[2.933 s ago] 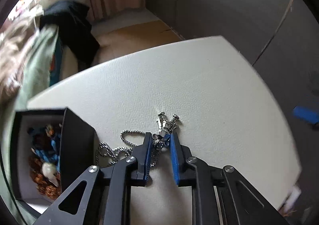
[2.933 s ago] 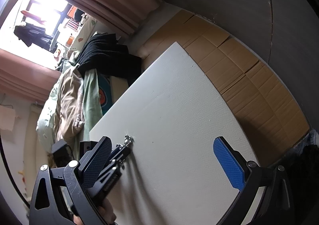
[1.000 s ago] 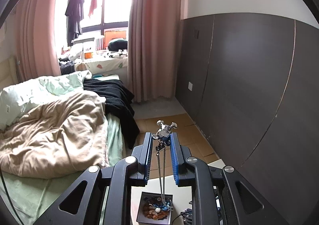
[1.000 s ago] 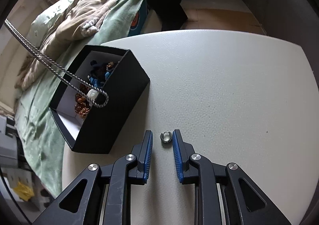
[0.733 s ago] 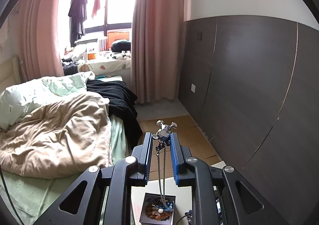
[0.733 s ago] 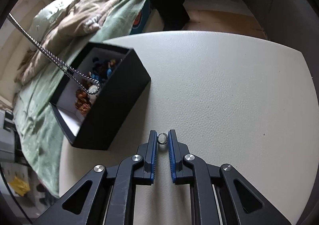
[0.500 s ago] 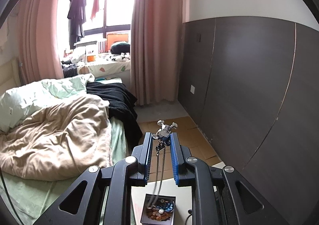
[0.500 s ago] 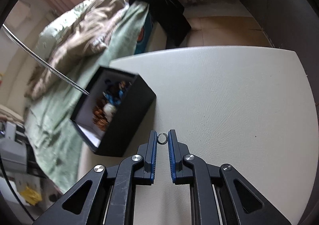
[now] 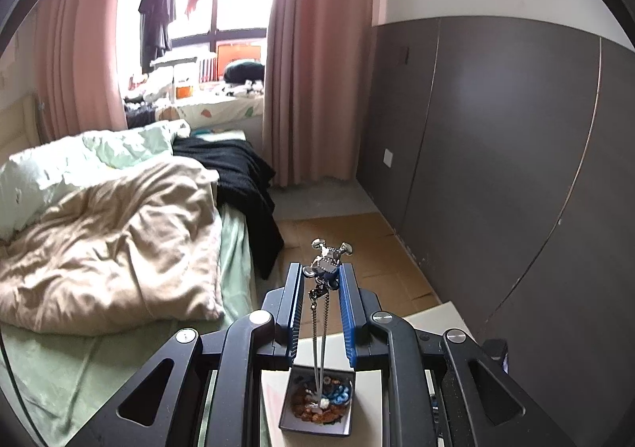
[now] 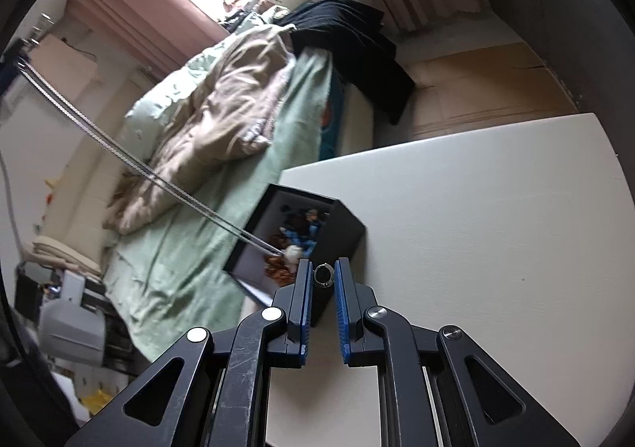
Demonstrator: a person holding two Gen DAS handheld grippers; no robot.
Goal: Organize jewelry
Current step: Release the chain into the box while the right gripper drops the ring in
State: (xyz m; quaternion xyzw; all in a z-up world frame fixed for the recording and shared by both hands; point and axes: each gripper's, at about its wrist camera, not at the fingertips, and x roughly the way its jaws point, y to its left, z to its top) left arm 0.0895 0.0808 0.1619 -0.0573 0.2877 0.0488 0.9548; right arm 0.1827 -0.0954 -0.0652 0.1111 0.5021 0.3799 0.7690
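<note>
An unmade bed with a beige duvet (image 9: pixel 107 233) lies beside the white counter (image 10: pixel 496 209), and an open black jewelry box (image 10: pixel 341 233) of beads sits at the counter's edge. High above the box, the left gripper (image 9: pixel 321 280) is clamped on a silver skull-and-crossbones pendant (image 9: pixel 328 258) — its silver chain (image 9: pixel 319 344) hangs straight down, the lower end reaching into the box. The right gripper (image 10: pixel 320 280), nearly closed, pinches a small silver ring (image 10: pixel 323 275) in the air — just beside the box's near wall.
</note>
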